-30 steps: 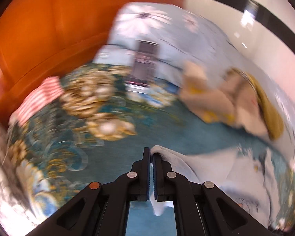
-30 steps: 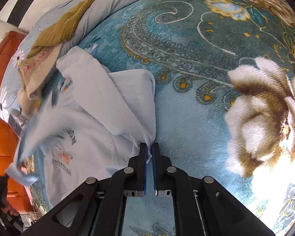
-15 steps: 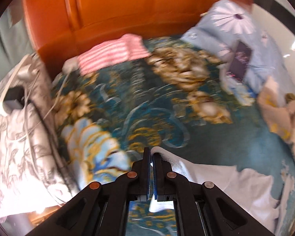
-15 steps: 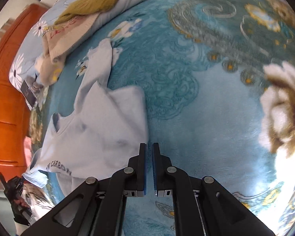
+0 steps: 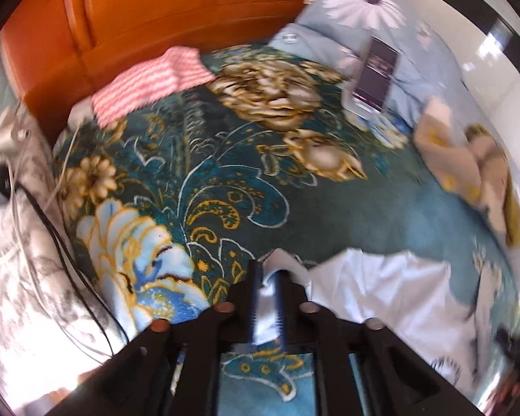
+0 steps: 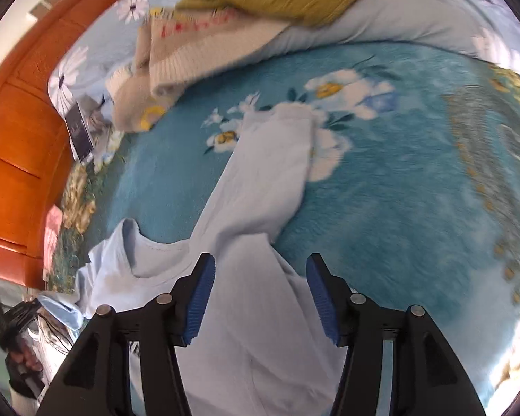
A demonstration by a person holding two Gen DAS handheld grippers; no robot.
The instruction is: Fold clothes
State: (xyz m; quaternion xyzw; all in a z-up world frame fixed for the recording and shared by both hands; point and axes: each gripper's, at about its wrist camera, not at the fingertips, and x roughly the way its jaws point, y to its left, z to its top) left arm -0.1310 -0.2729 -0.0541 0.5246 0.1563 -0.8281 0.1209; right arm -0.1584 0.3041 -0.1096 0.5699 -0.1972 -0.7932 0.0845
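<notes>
A pale blue shirt (image 6: 260, 190) lies spread on the teal floral blanket (image 6: 398, 208), one sleeve stretching away toward the pillows and the neckline at the left. My right gripper (image 6: 260, 267) hovers open just above the shirt's body, with nothing between its blue pads (image 6: 199, 294). In the left wrist view the same shirt (image 5: 381, 287) runs off to the right. My left gripper (image 5: 270, 270) has a fold of the shirt's edge between its jaws, which stand only a narrow gap apart. That view is blurred.
Beige and mustard knitwear (image 6: 225, 34) is piled at the pillows, also visible as knitwear (image 5: 468, 173). A pink striped garment (image 5: 149, 83) lies by the orange headboard (image 5: 156, 17). A dark box (image 5: 378, 69) rests on a daisy pillow. Cables (image 5: 52, 225) cross grey-white bedding at the left.
My right gripper has opened and let go of the shirt, which now lies flatter. The left jaws have parted slightly, with cloth still between them. Both views have swung.
</notes>
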